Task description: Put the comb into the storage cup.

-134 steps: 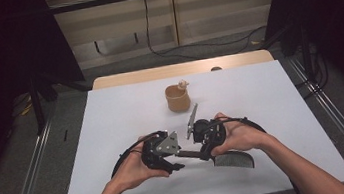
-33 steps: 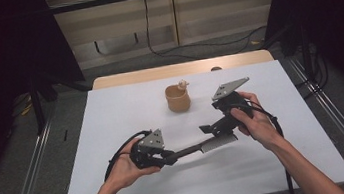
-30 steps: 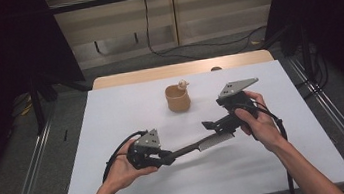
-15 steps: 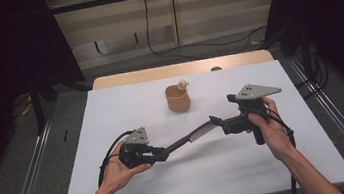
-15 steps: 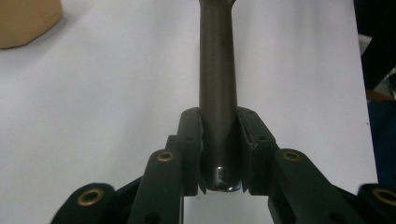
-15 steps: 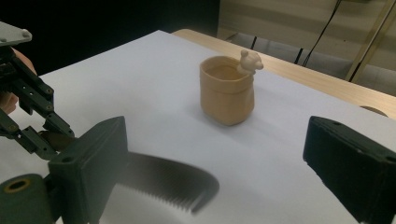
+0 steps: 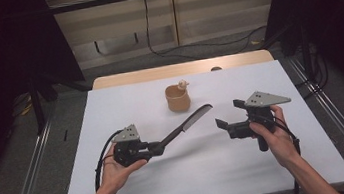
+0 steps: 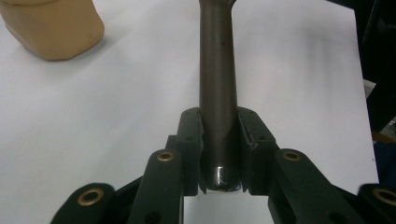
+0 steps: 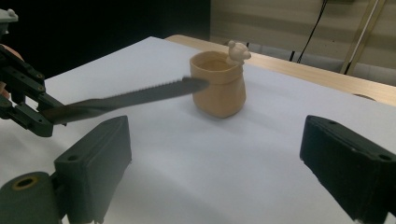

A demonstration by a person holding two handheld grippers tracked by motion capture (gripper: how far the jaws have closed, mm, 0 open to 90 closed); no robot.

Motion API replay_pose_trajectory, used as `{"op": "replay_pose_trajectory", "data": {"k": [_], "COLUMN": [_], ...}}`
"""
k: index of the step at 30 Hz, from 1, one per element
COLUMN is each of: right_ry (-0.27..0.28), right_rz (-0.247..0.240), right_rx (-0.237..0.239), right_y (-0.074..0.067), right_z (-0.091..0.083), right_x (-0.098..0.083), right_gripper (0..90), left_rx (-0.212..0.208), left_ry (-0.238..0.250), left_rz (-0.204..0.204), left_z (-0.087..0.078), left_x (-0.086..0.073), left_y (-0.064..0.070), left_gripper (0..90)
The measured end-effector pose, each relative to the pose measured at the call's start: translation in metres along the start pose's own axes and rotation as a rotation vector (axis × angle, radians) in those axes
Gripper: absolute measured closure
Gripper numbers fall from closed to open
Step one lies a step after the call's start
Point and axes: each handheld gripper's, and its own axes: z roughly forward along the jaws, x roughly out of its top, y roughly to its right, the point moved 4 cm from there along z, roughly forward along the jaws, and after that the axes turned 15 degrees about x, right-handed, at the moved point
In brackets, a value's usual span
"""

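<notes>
The white worktop point(image 7: 205, 173) lay under both claws, its wooden far edge beyond them. The right claw point(image 7: 231, 119) hovered over the worktop with its jaws spread wide and nothing between them; they had just closed a trifle. The left claw point(image 7: 159, 147) was pressed together on the round handle of a dark serrated knife point(image 7: 188, 123), which ran straight out from that claw and rose slantwise, its tip hanging in the air between the two claws. Ahead of the right claw, just past the knife's tip, stood a tan cup point(image 7: 178, 98) upright on the worktop, with a little pale figure point(image 7: 183, 83) perched on its rim.
</notes>
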Motion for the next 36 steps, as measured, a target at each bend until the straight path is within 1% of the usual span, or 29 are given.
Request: {"op": "replay_pose_trajectory", "data": {"k": [1, 3, 4, 5, 6, 8, 9, 10, 11, 12, 13, 14, 15, 16, 17, 18, 20, 21, 23, 24, 28, 30, 31, 32, 33, 34, 36], "right_ry": [0.003, 0.001, 0.0, 0.004, 0.004, 0.012, 0.022, 0.026, 0.024, 0.036, 0.036, 0.044, 0.046, 0.051, 0.064, 0.077, 0.082, 0.095, 0.12, 0.134, 0.168, 0.186, 0.193, 0.202, 0.202, 0.21, 0.222], "right_rz": [0.001, 0.008, 0.001, 0.0, 0.0, -0.007, -0.008, -0.006, -0.011, -0.004, -0.004, -0.001, -0.005, -0.006, -0.01, -0.02, -0.021, -0.018, -0.017, -0.019, -0.011, -0.008, -0.009, -0.007, -0.007, -0.005, -0.001], "right_rx": [0.004, 0.009, 0.016, 0.014, 0.014, 0.029, 0.031, 0.028, 0.033, 0.045, 0.045, 0.055, 0.066, 0.076, 0.09, 0.103, 0.108, 0.11, 0.132, 0.136, 0.164, 0.187, 0.188, 0.213, 0.213, 0.218, 0.239], "right_y": [0.0, -0.001, -0.003, -0.003, -0.003, -0.004, -0.005, -0.005, -0.005, -0.007, -0.007, -0.008, -0.009, -0.01, -0.012, -0.016, -0.017, -0.018, -0.021, -0.023, -0.028, -0.031, -0.032, -0.036, -0.036, -0.038, -0.043], "right_z": [0.001, 0.003, 0.005, 0.007, 0.007, 0.009, 0.011, 0.013, 0.014, 0.016, 0.016, 0.017, 0.017, 0.018, 0.018, 0.019, 0.019, 0.02, 0.022, 0.022, 0.025, 0.026, 0.027, 0.028, 0.028, 0.029, 0.032], "right_x": [-0.001, -0.004, -0.006, -0.006, -0.006, -0.008, -0.009, -0.01, -0.01, -0.012, -0.012, -0.012, -0.012, -0.011, -0.011, -0.01, -0.01, -0.01, -0.009, -0.009, -0.006, -0.004, -0.004, -0.002, -0.002, -0.001, 0.002], "right_gripper": [8.0, 7.7, 7.7, 7.6, 7.6, 6.3, 6.2, 6.4, 5.9, 3.3, 3.3, 3.5, 3.8, 3.6, 3.3, 3.4, 3.4, 3.6, 3.5, 3.4, 3.0, 2.5, 2.6, 2.1, 2.1, 1.9, 1.9], "left_rx": [0.001, 0.0, 0.001, 0.0, 0.0, 0.006, -0.007, 0.001, 0.003, 0.002, 0.001, 0.0, 0.0, -0.001, -0.004, -0.001, 0.0, 0.006, 0.01, 0.013, 0.013, 0.014, 0.016, 0.014, 0.017, 0.011, 0.01], "left_ry": [0.004, 0.017, 0.024, 0.04, 0.04, 0.058, 0.062, 0.068, 0.068, 0.073, 0.082, 0.095, 0.097, 0.11, 0.111, 0.124, 0.134, 0.141, 0.151, 0.153, 0.168, 0.177, 0.182, 0.188, 0.192, 0.199, 0.205], "left_rz": [0.003, -0.014, -0.015, -0.033, -0.033, -0.036, -0.038, -0.03, -0.034, -0.037, -0.037, -0.044, -0.045, -0.055, -0.055, -0.067, -0.07, -0.07, -0.065, -0.061, -0.059, -0.054, -0.055, -0.054, -0.051, -0.06, -0.059], "left_z": [-0.001, -0.002, -0.002, -0.004, -0.004, -0.005, -0.005, -0.005, -0.005, -0.005, -0.006, -0.006, -0.007, -0.008, -0.008, -0.009, -0.01, -0.01, -0.011, -0.012, -0.012, -0.013, -0.013, -0.013, -0.014, -0.014, -0.015], "left_x": [0.0, 0.001, 0.002, 0.003, 0.003, 0.004, 0.005, 0.005, 0.006, 0.006, 0.006, 0.008, 0.008, 0.009, 0.01, 0.011, 0.012, 0.012, 0.014, 0.014, 0.018, 0.02, 0.021, 0.022, 0.023, 0.024, 0.026], "left_y": [-0.001, -0.001, -0.001, -0.001, -0.001, 0.0, 0.001, 0.001, 0.001, 0.002, 0.002, 0.002, 0.002, 0.002, 0.001, 0.001, 0.001, 0.001, 0.002, 0.002, 0.005, 0.006, 0.007, 0.007, 0.008, 0.009, 0.01], "left_gripper": [72.9, 72.9, 72.9, 72.9, 72.9, 72.9, 72.9, 72.9, 72.9, 72.9, 72.9, 72.9, 72.9, 72.9, 72.9, 72.9, 72.9, 72.9, 72.9, 72.9, 72.9, 72.9, 72.9, 72.9, 72.9, 72.9, 72.9]}}
